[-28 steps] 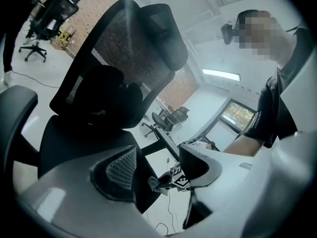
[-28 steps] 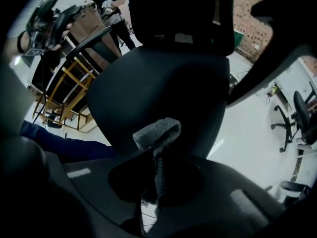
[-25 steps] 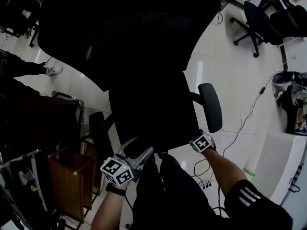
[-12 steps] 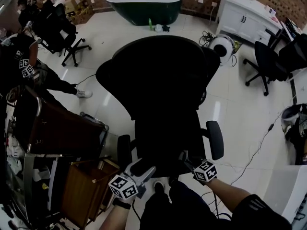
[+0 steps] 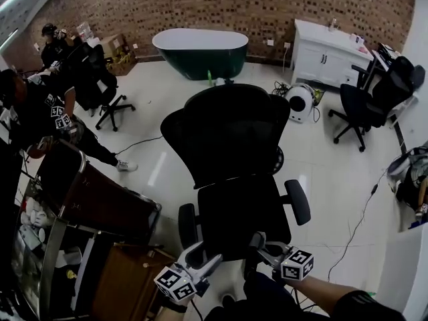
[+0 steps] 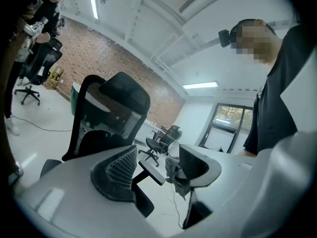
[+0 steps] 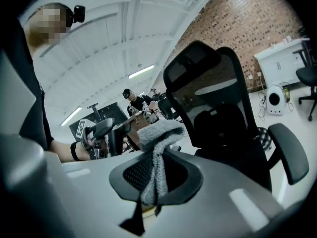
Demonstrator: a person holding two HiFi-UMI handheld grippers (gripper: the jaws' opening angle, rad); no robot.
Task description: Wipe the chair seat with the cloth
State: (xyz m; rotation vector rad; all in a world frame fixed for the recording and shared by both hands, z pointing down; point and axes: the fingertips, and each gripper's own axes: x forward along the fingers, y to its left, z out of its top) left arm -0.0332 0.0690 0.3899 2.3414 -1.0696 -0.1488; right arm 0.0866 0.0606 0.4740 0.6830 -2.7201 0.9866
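A black mesh office chair (image 5: 231,139) stands mid-floor, its seat (image 5: 244,209) facing me. Both grippers hover just off the seat's front edge. My right gripper (image 5: 256,241) is shut on a grey cloth (image 7: 157,133), which bunches above the jaws and hangs down between them. The left gripper (image 5: 208,254) is open with nothing between its jaws (image 6: 157,155). In the left gripper view the chair (image 6: 111,108) rises behind the jaws. In the right gripper view the chair back (image 7: 218,93) and one armrest (image 7: 290,152) stand ahead on the right, with the left gripper (image 7: 94,129) off to the left.
A brown cart (image 5: 93,209) stands close on the chair's left. People sit at the far left by other office chairs (image 5: 100,89). A green bathtub (image 5: 200,52) and a white cabinet (image 5: 328,45) line the brick wall. More chairs (image 5: 364,102) and floor cables (image 5: 358,219) lie to the right.
The head view has lifted from a close look down at the chair to take in the whole room. Both grippers now sit lower in the picture, at the seat's front edge.
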